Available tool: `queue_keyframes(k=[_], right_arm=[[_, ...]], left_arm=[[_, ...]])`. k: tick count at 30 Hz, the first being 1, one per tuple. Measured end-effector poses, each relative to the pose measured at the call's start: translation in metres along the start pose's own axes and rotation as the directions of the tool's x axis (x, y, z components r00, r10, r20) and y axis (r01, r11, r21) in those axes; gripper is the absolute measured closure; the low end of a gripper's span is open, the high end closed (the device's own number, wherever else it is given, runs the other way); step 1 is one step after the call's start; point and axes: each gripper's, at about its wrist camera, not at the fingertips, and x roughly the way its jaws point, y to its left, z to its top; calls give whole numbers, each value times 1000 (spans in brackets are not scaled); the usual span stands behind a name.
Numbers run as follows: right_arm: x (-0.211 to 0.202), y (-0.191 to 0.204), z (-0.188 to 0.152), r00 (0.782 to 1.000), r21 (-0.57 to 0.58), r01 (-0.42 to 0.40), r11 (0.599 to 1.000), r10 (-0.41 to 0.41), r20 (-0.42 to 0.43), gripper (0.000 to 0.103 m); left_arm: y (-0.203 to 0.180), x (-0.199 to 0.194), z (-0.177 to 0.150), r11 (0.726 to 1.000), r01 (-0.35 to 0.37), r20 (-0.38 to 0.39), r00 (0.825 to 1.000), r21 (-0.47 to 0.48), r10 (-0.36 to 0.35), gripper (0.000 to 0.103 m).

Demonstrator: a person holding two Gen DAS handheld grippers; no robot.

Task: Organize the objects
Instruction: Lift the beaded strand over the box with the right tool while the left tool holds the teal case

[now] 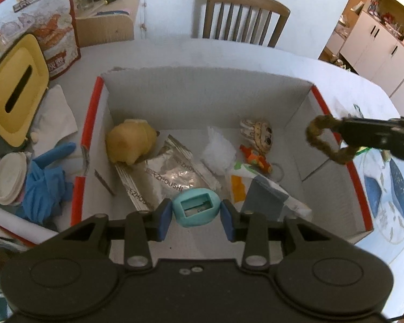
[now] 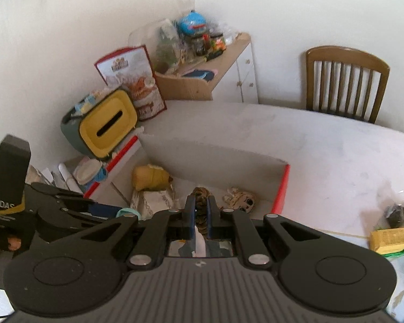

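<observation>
My left gripper [image 1: 196,211] is clamped on a small teal egg-shaped plastic piece with a rectangular window [image 1: 195,208], held low over the near end of the open white cardboard box with red-edged rims [image 1: 90,123]. My right gripper [image 2: 201,210] has its jaws nearly together, pinching a brown braided rope loop [image 1: 327,141] that hangs above the box's right rim, not yet inside.

The loop is the risk — it dangles right over that red edge, and if I let go here I judge it could drape over the wall or slide out onto the white table [image 2: 323,161]. The teal piece is smooth and rounded, caught only at its sides, so a tilt could squirt it out.

Inside the box lie a yellow plush toy [image 1: 129,145], a silver foil packet [image 1: 172,177], a white fluffy tuft [image 1: 219,153], a pale cartoon-faced figure [image 1: 257,133], a small orange toy figure [image 1: 256,158] and a grey-and-white pouch [image 1: 266,199]. Out on the table at the right, a yellow packet [image 2: 387,239] waits unsorted.
</observation>
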Motion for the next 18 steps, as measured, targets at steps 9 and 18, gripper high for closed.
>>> queue_keyframes(k=[9, 18], right_arm=[[54, 7, -25, 990, -65, 68, 996, -76, -123, 95], [58, 11, -38, 983, -82, 62, 995, -75, -168, 95]], left_arm=[[-5, 37, 0, 1000, -8, -94, 995, 30, 11, 66], [-9, 64, 5, 999, -16, -222, 975, 39, 25, 66]])
